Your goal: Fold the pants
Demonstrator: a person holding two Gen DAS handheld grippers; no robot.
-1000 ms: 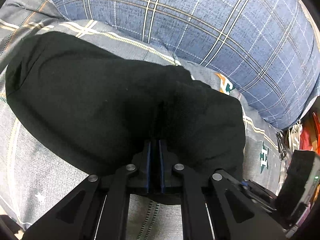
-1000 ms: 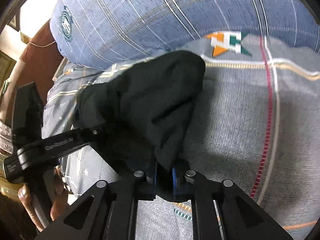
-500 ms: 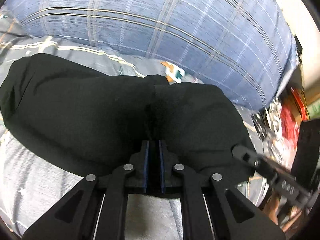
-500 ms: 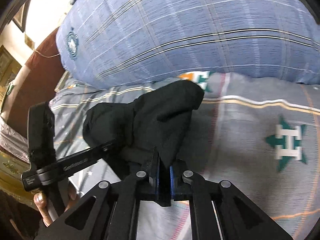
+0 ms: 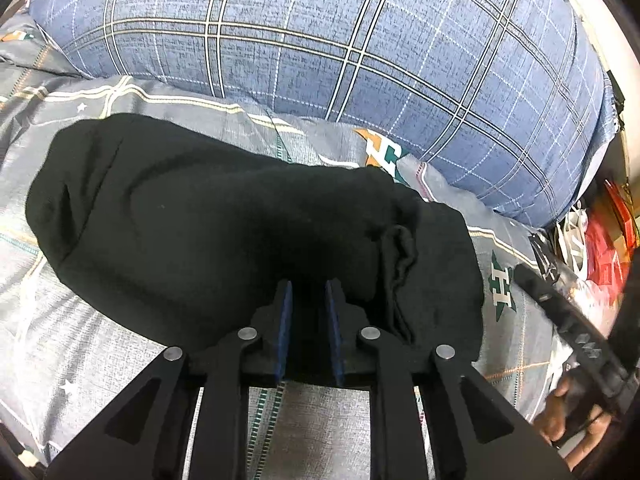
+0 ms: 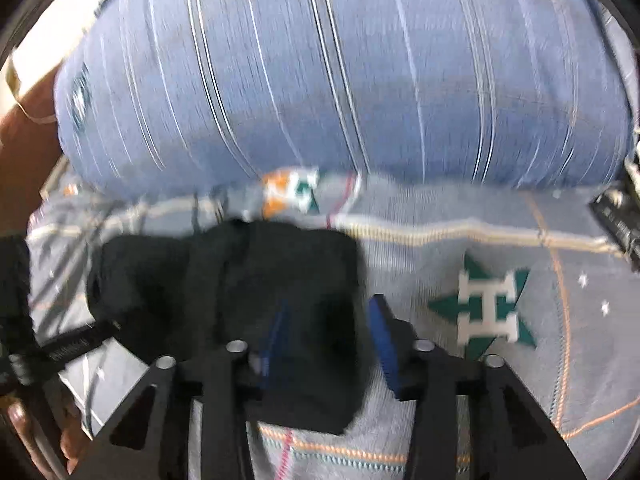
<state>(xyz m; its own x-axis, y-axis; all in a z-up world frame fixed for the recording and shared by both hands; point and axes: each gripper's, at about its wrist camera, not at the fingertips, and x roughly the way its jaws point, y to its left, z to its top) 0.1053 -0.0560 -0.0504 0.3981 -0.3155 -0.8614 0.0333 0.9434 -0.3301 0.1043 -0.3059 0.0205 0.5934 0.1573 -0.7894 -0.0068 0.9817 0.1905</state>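
Black fabric identifies the pants (image 5: 248, 232), which lie in a folded bundle on the bed sheet (image 5: 72, 344). In the left wrist view the bundle spans from 9 o'clock to 3 o'clock across the middle of the frame, with a gathered crease toward 3 o'clock.

Left gripper (image 5: 308, 320): the blue-padded fingers (image 5: 285, 328) are spread with a narrow gap. Dark cloth fills the gap, and the near edge of the bundle lies against the pads. The fingers are not pinched together.

Right gripper (image 6: 328, 332): the view is motion-blurred. The fingers are spread wide. The pants (image 6: 240, 280) sit at 9 o'clock of centre, and a flap of cloth lies over the left pad and across the gap. The right pad (image 6: 382, 340) stands apart from the cloth at 3 o'clock.

Surroundings: the grey sheet (image 6: 440, 248) carries a green and white "H" star emblem (image 6: 486, 312). A blue plaid pillow (image 5: 340, 60) rests on the bed at 12 o'clock, just behind the pants. In the right wrist view the pillow (image 6: 340, 80) fills the upper frame.
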